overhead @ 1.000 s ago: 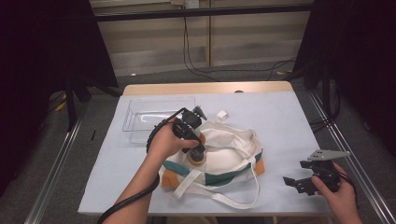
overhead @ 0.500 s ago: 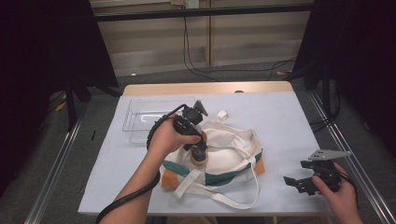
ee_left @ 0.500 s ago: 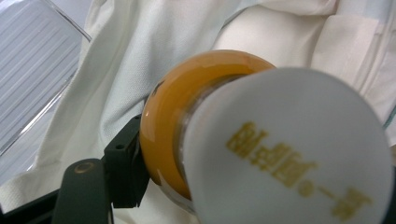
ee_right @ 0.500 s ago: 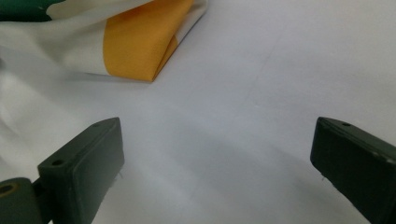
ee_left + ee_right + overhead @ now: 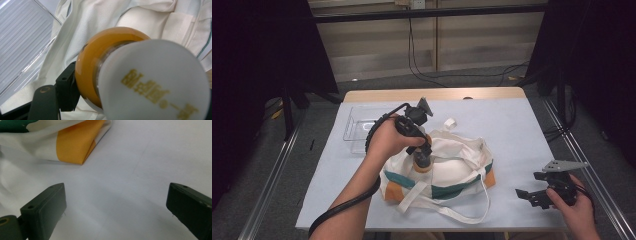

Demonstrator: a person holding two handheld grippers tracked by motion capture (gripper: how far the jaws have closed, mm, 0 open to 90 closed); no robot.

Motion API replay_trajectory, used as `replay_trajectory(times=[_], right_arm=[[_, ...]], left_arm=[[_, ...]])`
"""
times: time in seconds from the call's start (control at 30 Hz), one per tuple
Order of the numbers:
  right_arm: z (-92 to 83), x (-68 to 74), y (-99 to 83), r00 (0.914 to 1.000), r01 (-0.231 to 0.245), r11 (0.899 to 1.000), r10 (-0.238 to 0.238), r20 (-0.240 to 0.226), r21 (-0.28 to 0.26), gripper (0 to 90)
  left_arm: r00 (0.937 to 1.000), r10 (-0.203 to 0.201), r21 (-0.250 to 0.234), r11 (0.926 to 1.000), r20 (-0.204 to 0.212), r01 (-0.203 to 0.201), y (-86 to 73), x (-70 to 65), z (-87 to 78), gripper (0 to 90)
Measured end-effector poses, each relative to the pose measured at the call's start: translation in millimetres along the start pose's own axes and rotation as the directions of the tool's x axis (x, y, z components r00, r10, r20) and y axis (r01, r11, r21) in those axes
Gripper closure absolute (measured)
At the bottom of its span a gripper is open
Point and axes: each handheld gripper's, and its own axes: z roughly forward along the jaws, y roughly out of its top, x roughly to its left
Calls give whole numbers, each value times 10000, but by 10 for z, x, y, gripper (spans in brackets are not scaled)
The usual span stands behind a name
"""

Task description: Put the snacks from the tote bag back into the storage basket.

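The bottle (image 5: 140, 75) — a small rounded one of amber liquid with a white cap bearing gold print — hangs just above the mouth of the cloth bag (image 5: 452, 170), near the centre of the bench (image 5: 522, 130). The left tool (image 5: 423, 159) has its jaws pressed onto the bottle's sides, pointing downward, which suits drawing a smooth, slippery thing straight out of a soft opening; in the left gripper view one black jaw bears on the glossy orange body at about 8 o'clock. I judge the bottle is being taken out of the bag, perhaps bound for the clear tray (image 5: 359, 127) at 10 o'clock from the bag, though that is a guess.

The bag is limp cream canvas, crumpled, with a green band and orange corners; its long strap loops loosely toward 6 o'clock. The tray is hard transparent plastic with a ribbed floor. The bench wears a smooth pale sheet.

The right tool (image 5: 532, 196) rests low at 4 o'clock from the bag, jaws spread with nothing between — parked clear, likely waiting to steady the cloth.
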Motion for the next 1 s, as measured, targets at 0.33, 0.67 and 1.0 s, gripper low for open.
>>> replay_trajectory(times=[0.33,0.67,1.0], right_arm=[[-3,0,-2,10000,-14,10000,14,12,46,27],[-4,-2,-2,10000,19,10000,-19,30,10,27],[-12,-9,-3,10000,-6,10000,6,46,-13,27]], left_arm=[[10000,-32,12,10000,-38,32,25,-5,-65,299],[10000,31,42,10000,-15,-31,71,4,-183,298],[9999,108,93,9999,106,-109,100,3,-249,299]])
